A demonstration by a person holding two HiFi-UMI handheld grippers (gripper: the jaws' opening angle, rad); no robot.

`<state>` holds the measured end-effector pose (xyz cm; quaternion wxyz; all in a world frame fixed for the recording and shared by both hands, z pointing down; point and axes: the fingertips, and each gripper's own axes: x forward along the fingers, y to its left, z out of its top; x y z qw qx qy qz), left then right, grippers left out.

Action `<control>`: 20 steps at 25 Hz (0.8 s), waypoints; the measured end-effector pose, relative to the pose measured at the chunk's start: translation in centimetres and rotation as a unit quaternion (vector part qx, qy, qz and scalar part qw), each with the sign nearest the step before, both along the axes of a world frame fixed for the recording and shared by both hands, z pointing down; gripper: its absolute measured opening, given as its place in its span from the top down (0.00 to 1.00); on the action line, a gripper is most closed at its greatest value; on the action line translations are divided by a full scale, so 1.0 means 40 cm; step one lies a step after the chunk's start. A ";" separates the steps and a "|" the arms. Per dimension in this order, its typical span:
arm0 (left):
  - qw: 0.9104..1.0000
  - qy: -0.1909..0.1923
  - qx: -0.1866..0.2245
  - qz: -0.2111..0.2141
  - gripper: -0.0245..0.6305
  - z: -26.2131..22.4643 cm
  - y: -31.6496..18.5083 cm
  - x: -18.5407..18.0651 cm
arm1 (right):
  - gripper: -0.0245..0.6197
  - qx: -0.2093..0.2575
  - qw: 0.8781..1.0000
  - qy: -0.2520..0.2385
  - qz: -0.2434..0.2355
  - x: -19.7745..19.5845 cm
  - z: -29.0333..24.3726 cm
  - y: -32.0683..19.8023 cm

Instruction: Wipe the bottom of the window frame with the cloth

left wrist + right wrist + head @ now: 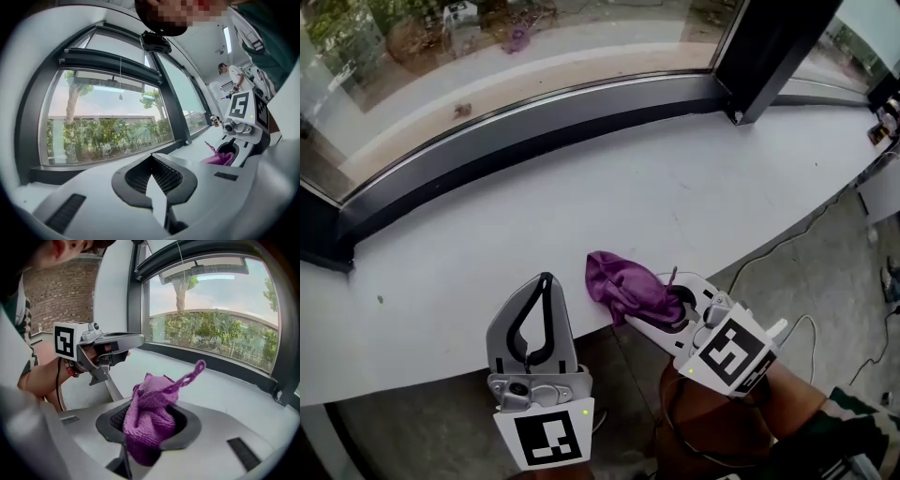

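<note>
Right gripper sits lower centre-right of the head view, at the near edge of the white counter. Its jaws are clamped on a purple cloth. The right gripper view confirms this: the cloth is bunched between the two dark pads, a wad bulges out above them, and a thin loop sticks up toward the upper right.

In the head view the cloth spills out ahead of the jaws to the left, onto the counter just by its near edge. It is well apart from the bottom of the window frame, the dark curved band that runs across the upper half of the frame. Bare counter lies between the two.

Left gripper is at lower centre-left of the head view, just left of the cloth and not touching it. Its tips point up-frame toward the window. Its jaws are closed tip to tip with nothing between them; the left gripper view shows the pads meeting at a point with only white counter behind. Cannot tell whether it rests on the counter.

Window glass fills the top left, with greenery outside. A dark upright post stands at upper right, its foot on the counter. At right, below the counter edge, is the floor with a pale cable trailing across it. A forearm shows behind the right gripper at the bottom.
</note>
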<state>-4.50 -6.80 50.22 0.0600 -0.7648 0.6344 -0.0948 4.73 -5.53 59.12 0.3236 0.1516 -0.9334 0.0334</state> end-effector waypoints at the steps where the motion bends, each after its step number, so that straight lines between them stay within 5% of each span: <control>1: 1.000 0.000 -0.001 -0.010 0.96 0.000 0.011 -0.026 | 0.74 0.004 1.000 0.003 -0.004 -0.012 0.000 0.002; 20: 0.997 -0.004 -0.012 -0.079 0.96 -0.009 0.129 -0.196 | 0.74 0.017 0.998 0.021 -0.064 -0.152 -0.006 0.076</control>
